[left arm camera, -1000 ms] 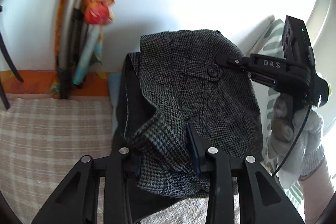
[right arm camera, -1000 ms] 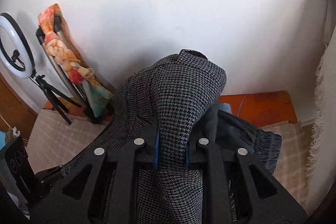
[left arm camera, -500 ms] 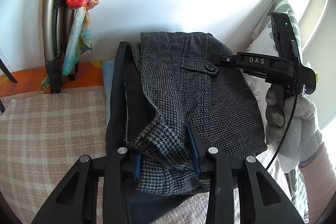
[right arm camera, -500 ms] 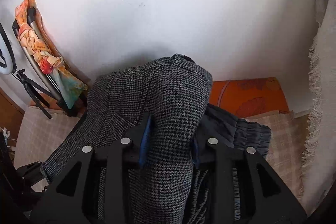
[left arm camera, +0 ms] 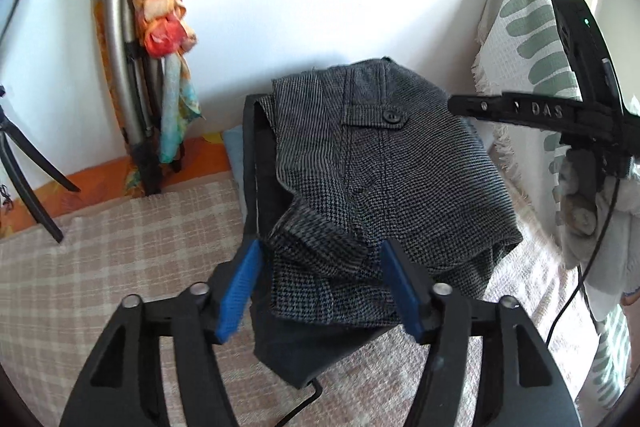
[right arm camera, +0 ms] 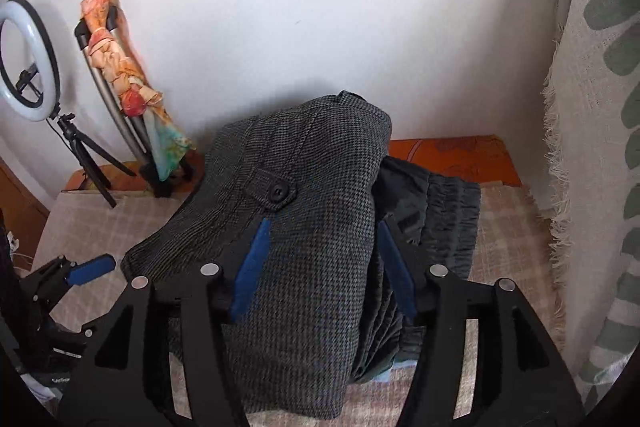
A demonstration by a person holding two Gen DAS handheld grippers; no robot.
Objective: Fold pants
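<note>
The grey houndstooth pants (left arm camera: 392,179) lie folded in a bundle on top of darker clothes on the plaid bed cover; they also show in the right wrist view (right arm camera: 304,227), with a buttoned pocket flap (right arm camera: 276,191) facing up. My left gripper (left arm camera: 320,287) is open, its blue pads on either side of the bundle's near edge. My right gripper (right arm camera: 320,267) is open, its pads on either side of the bundle. The right gripper also shows in the left wrist view (left arm camera: 520,111), at the bundle's right.
A dark garment (right arm camera: 440,211) lies under the pants. A white wall is close behind. A patterned blanket (right arm camera: 592,147) hangs at the right. A ring light on a tripod (right arm camera: 28,67) and a scarf-wrapped metal frame (left arm camera: 156,39) stand at the left.
Both grippers lowered the folded pants onto the pile and opened. The cloth has slipped free of both pairs of pads and rests on the bed.
</note>
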